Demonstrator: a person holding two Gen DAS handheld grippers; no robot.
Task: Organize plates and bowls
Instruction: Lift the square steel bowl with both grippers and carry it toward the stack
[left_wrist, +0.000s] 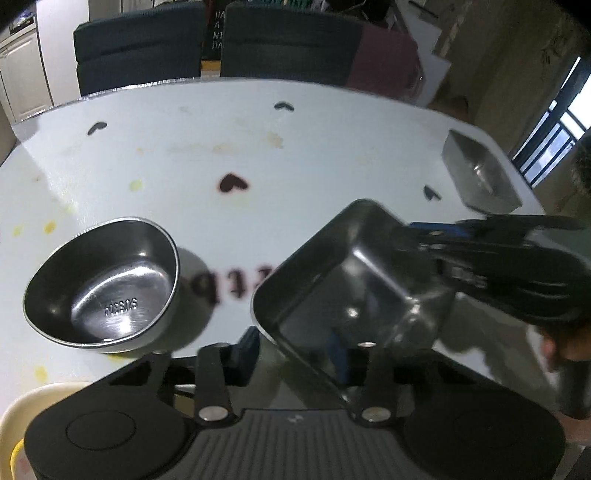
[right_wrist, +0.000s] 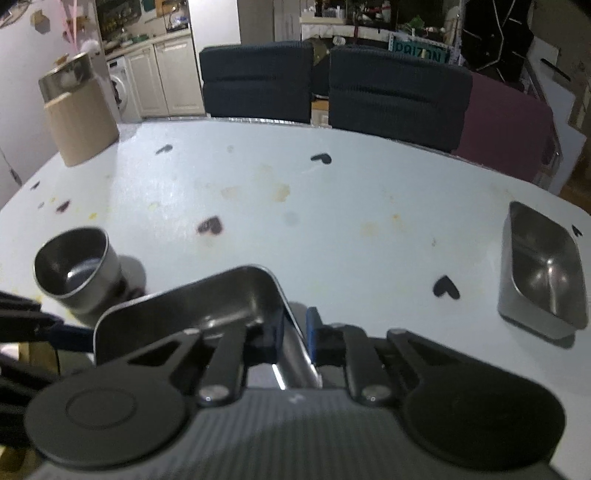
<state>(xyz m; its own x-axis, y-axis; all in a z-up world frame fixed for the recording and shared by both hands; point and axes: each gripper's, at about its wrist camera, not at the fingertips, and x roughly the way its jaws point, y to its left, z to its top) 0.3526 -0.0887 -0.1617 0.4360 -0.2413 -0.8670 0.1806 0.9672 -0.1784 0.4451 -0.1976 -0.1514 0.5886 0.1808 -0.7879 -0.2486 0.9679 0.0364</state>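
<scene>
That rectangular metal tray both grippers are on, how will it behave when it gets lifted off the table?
The rectangular tray looks like thin polished steel, so it is probably stiff and light. The right gripper pinches only its thin rim, and the left gripper its near wall; glossy metal may slip or pivot between the pads. It appears empty, so nothing should spill.

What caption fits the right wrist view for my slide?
Right gripper clamps the rim of a rectangular steel tray; round bowl left, second tray right.
</scene>
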